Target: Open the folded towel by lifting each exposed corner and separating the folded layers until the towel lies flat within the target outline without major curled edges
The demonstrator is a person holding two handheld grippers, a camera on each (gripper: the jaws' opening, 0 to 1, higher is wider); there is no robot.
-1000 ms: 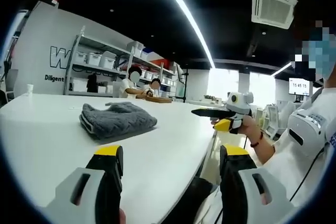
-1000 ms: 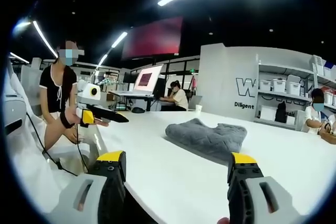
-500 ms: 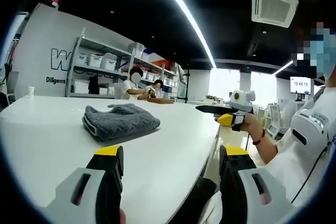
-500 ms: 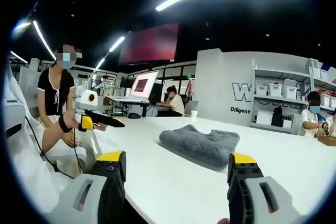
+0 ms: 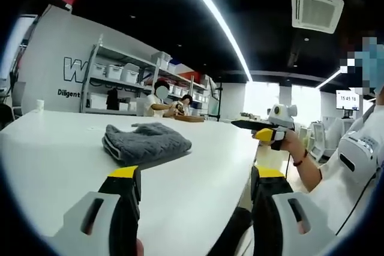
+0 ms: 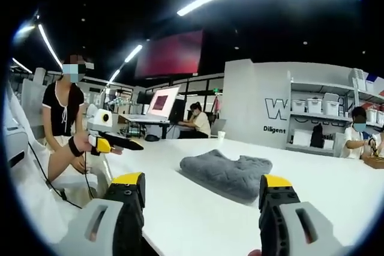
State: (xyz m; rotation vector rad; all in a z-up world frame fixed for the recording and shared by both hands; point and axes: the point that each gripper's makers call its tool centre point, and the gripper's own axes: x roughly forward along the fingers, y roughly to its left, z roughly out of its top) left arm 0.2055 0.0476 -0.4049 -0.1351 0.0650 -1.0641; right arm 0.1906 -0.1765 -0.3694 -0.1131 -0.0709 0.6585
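A grey folded towel [image 5: 147, 142] lies in a soft heap on the white table [image 5: 54, 148]. My left gripper [image 5: 195, 175] is open and held short of it, above the table's near edge, with nothing between the jaws. From the other side, the towel [image 6: 227, 172] sits ahead of my right gripper [image 6: 202, 179], which is open and apart from it. In the left gripper view the right gripper [image 5: 243, 125] hovers off the table's right edge in a hand. In the right gripper view the left gripper [image 6: 129, 144] hovers at the left.
A paper cup [image 5: 39, 105] stands at the table's far side. Shelves with white bins [image 5: 114, 73] line the wall, with seated people [image 5: 161, 97] beyond. The table [image 6: 168, 190] curves away at its edge; a person [image 6: 66, 118] stands beside it.
Both views have shifted slightly with my hands. The towel lies as before. Both grippers stay open and away from it.
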